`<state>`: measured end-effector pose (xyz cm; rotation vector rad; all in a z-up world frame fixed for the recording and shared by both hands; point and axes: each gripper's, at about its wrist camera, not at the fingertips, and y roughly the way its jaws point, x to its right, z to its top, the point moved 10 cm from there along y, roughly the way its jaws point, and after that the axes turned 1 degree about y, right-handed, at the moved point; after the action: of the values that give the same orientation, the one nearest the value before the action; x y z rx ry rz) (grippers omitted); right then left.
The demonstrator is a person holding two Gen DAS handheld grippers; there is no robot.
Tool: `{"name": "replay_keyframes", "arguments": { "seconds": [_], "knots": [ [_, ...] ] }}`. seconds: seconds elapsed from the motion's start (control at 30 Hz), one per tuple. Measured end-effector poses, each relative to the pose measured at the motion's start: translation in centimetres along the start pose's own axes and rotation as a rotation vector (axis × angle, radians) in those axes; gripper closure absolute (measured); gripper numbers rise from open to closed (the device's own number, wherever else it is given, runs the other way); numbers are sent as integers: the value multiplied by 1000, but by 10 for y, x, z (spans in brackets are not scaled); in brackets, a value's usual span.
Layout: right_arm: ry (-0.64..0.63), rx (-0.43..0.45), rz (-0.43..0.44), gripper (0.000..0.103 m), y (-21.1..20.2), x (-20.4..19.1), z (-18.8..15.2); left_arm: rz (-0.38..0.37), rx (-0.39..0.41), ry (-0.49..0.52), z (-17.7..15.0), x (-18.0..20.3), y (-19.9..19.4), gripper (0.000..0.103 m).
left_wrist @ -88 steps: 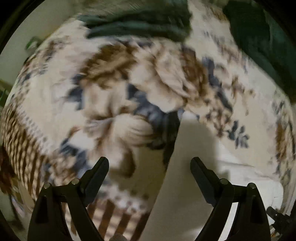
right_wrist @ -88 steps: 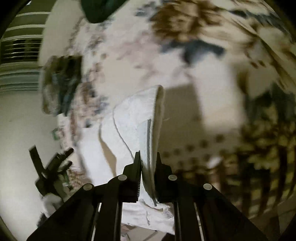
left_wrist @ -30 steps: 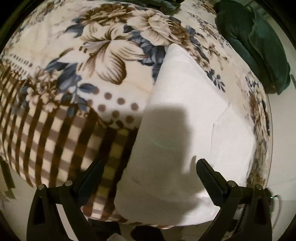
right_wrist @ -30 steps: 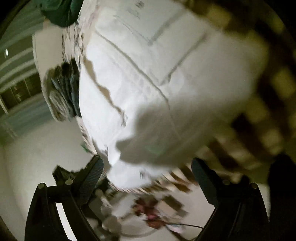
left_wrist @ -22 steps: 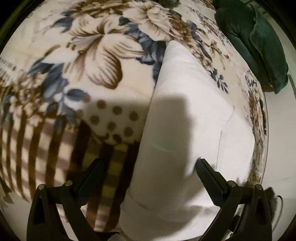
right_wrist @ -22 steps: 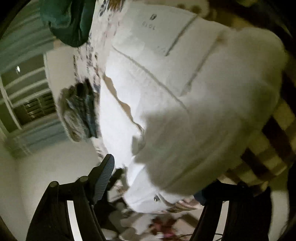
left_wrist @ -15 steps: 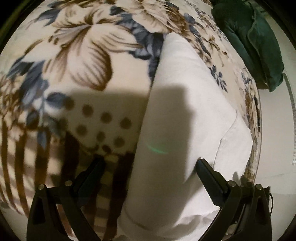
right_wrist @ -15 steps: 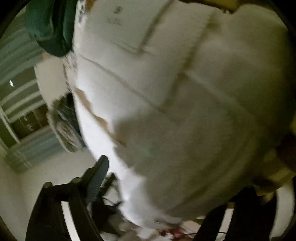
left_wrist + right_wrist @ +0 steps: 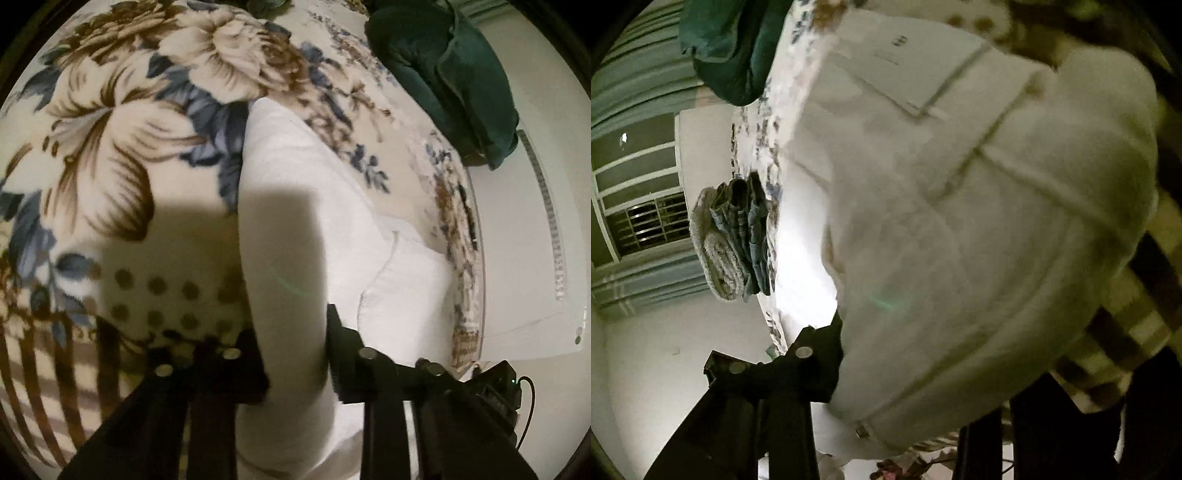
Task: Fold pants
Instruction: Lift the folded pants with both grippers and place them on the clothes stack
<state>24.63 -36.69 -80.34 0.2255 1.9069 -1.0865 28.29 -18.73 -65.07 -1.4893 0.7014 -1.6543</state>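
Observation:
White pants [image 9: 295,206] lie folded on a floral blanket [image 9: 110,155]. In the left wrist view my left gripper [image 9: 295,354] is shut on the near folded edge of the pants, the cloth pinched between both fingers. In the right wrist view the white pants [image 9: 979,206] fill the frame, waistband end nearest. My right gripper [image 9: 923,369] has the thick waistband bundle between its jaws; the left finger [image 9: 820,354] presses the cloth and the right finger is mostly hidden behind it.
A dark green garment [image 9: 454,74] lies at the blanket's far right; it also shows in the right wrist view [image 9: 735,48]. A stack of folded jeans [image 9: 738,236] sits at the bed's edge. The bed edge and a white wall [image 9: 524,229] are to the right.
Both grippers were open over the folded pants half a second ago. Both have moved in closer, and the left has closed on the near edge of the cloth.

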Motion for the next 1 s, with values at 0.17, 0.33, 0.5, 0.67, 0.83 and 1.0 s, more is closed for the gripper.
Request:
{"name": "replay_keyframes", "arguments": {
  "seconds": [0.17, 0.33, 0.5, 0.67, 0.83, 1.0],
  "knots": [
    [-49, -11, 2, 68, -15, -37, 1, -31, 49, -16, 10, 26, -33, 86],
    [-94, -35, 16, 69, -46, -92, 0, -36, 94, -2, 23, 62, -83, 86],
    [-185, -55, 36, 70, -66, -173, 0, -50, 173, -22, 57, 84, -147, 86],
    [-292, -49, 61, 70, -63, -274, 2, -78, 269, -29, 119, 90, -211, 86],
    [-382, -20, 107, 70, -25, -397, 6, -103, 337, -6, 215, 76, -266, 86],
    [-400, 29, 142, 70, 48, -506, 16, -109, 370, 41, 344, 43, -304, 86]
  ]
}}
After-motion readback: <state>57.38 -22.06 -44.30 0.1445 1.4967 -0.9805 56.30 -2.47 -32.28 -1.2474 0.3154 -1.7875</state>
